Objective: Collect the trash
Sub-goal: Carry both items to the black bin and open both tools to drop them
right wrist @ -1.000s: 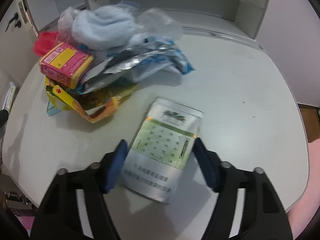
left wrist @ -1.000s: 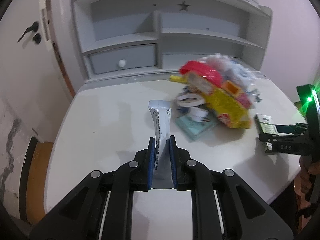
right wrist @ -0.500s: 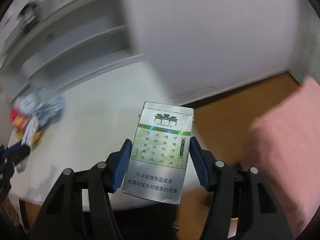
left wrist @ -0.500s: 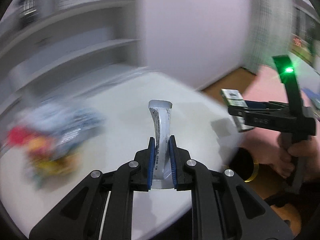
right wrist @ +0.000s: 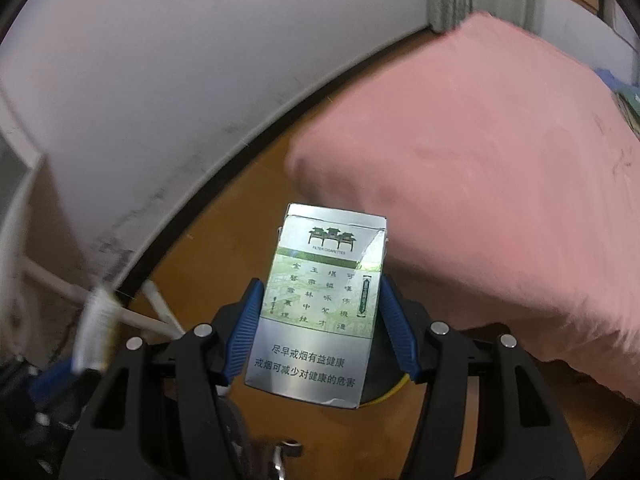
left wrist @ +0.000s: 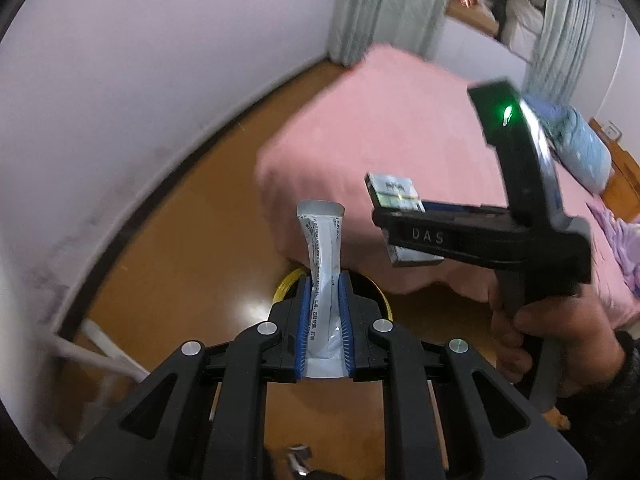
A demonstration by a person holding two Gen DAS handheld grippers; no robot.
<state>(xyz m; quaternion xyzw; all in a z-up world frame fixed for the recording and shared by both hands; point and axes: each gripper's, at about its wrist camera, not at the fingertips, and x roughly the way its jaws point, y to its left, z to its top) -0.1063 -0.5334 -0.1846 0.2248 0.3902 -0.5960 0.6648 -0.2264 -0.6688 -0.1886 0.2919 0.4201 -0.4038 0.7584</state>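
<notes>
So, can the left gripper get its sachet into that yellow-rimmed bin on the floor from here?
Probably yes: the left gripper holds the sachet just above the bin, with nothing between them.

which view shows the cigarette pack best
The right wrist view: the cigarette pack faces the camera, printed front readable, clamped between the right gripper pads. The left wrist view shows only its top end and edge, sticking out of that gripper seen side-on.

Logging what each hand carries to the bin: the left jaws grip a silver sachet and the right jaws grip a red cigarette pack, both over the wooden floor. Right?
Not quite: the cigarette pack is silver and green, not red, as the right wrist view shows. The rest holds: the silver sachet is in the left jaws, both over the wooden floor.
</notes>
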